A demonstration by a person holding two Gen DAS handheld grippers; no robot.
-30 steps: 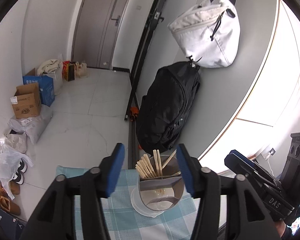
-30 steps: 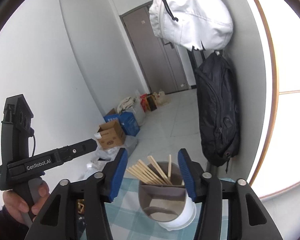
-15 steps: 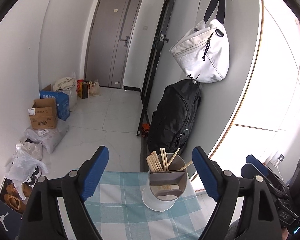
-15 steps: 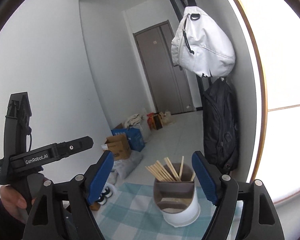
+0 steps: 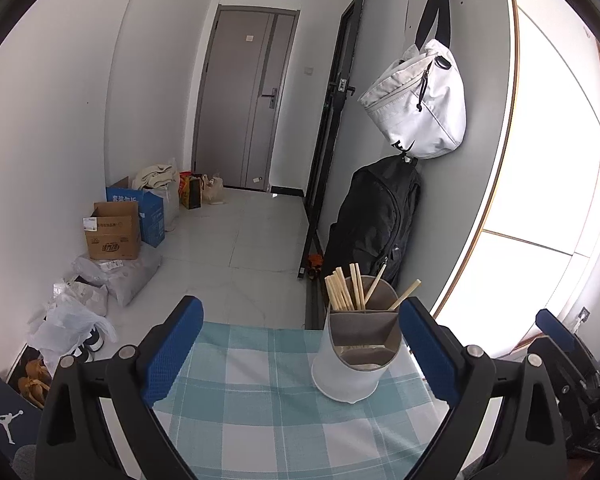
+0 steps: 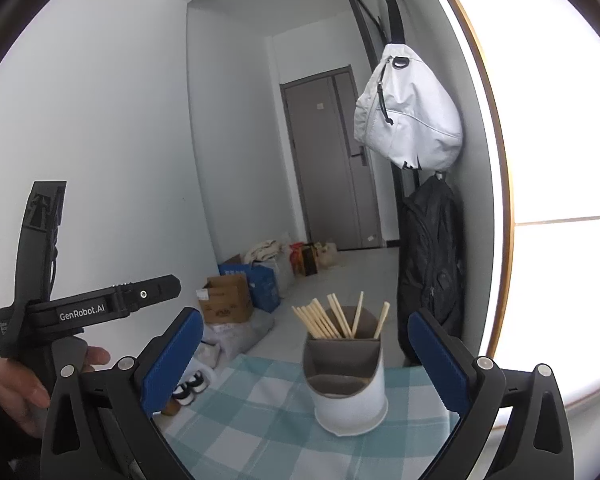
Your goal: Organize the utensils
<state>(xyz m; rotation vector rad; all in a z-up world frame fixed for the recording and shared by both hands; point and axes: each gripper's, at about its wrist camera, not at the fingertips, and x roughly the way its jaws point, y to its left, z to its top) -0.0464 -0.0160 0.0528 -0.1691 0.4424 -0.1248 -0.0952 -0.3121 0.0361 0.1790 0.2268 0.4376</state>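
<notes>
Both the left gripper [image 5: 300,352] and right gripper [image 6: 304,356] were opening wide, empty. The chopsticks [image 6: 332,320], light, stiff and slippery, stood in the holder [image 6: 346,384] at lower centre; best pinched near their tops

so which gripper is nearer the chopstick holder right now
Cannot tell. The left gripper and right gripper, both opening and empty, sit short of the chopstick holder, touching nothing.
</notes>
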